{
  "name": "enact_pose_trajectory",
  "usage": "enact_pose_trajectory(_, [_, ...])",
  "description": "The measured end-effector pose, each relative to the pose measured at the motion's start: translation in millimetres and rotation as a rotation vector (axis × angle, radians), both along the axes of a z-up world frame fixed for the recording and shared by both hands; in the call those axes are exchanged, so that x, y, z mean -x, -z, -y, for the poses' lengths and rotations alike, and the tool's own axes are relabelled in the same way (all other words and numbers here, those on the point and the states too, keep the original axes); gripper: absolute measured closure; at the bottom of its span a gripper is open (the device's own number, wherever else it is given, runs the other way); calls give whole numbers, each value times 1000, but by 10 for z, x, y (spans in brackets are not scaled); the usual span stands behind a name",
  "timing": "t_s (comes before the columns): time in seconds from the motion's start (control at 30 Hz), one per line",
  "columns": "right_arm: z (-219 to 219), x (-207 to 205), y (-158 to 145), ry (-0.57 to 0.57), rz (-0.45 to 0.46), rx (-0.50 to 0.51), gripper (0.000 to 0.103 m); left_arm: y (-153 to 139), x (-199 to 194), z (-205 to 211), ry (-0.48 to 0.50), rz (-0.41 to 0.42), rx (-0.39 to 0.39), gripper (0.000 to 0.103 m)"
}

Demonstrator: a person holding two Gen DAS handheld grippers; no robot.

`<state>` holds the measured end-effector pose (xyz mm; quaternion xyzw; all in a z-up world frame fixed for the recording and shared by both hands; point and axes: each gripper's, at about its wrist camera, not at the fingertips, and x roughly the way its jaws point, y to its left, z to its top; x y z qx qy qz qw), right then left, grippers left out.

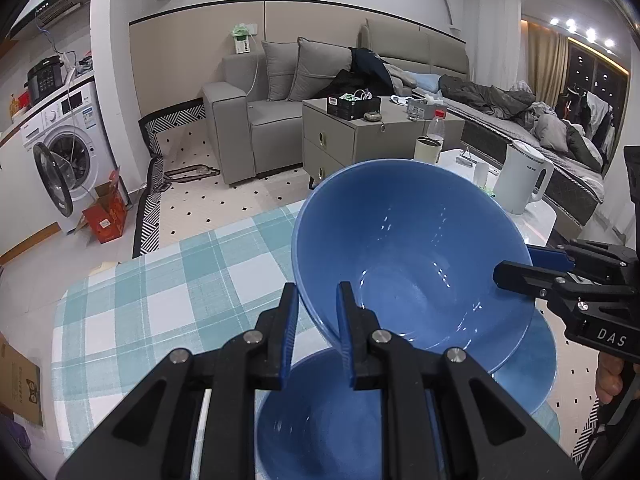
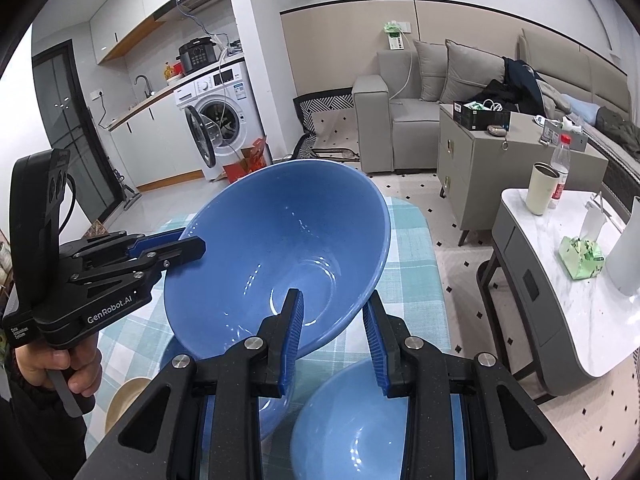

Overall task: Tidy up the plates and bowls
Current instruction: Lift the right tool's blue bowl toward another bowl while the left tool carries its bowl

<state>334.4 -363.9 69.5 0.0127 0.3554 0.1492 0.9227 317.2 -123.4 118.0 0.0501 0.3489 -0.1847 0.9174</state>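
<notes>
A large blue bowl [image 1: 412, 248] is held tilted above the checked tablecloth [image 1: 160, 280]. My left gripper [image 1: 318, 312] is shut on its near rim. My right gripper [image 1: 516, 268] comes in from the right, with one finger inside the rim and one outside. In the right wrist view the same bowl [image 2: 280, 248] fills the middle. My right gripper [image 2: 334, 320] straddles its rim with a wide gap, and my left gripper [image 2: 188, 246] pinches the left rim. Two more blue bowls [image 1: 320, 412] [image 1: 528, 364] lie underneath; they also show in the right wrist view [image 2: 352, 420].
A tan plate [image 2: 126, 404] lies on the cloth at lower left. A white side table [image 2: 568, 292] to the right carries a kettle [image 1: 524, 180], a cup [image 2: 540, 188] and a bottle [image 2: 560, 168]. A grey cabinet [image 1: 340, 136], a sofa and a washing machine [image 1: 64, 152] stand beyond.
</notes>
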Motion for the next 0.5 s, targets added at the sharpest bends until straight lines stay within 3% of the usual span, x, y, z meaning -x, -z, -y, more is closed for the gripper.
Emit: enact_pose_trajectory(0.5, [-185,235,-78,-38,29,0,71,-61,271,-235,-38,26,14,86])
